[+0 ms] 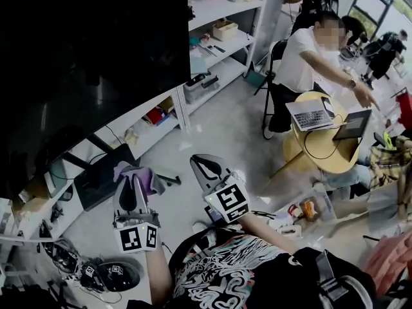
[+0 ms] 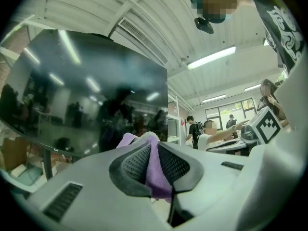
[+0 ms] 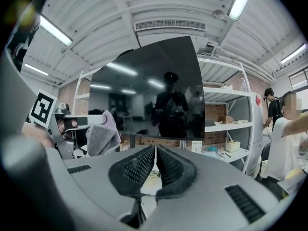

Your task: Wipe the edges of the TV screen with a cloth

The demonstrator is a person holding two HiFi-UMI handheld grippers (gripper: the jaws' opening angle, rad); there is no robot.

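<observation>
- Left gripper view: the left gripper has its two dark ribbed pads pinched on a purple cloth; the fabric fills the slot between them and bunches out past the tips
- The TV screen stands beyond that bunch, dark and glossy, tilted in this view, its lower right corner nearest the cloth; whether the cloth touches the glass cannot be told here
- Head view: the cloth hangs off the jaw tips below the screen's lower edge, over pale floor and apart from the screen
- Right gripper view: the right gripper has its pads pressed together with nothing between them; it points at the screen, with the cloth to its left
- Head view: both grippers are side by side and near each other, the right one slightly farther from the screen
- A white shelf unit runs beside the screen; a small open cardboard box sits on one shelf, its contents too small to tell; a grey bin on the shelf below holds dark items
- Well apart, a seated person reaches over a round wooden table that bears an open laptop
</observation>
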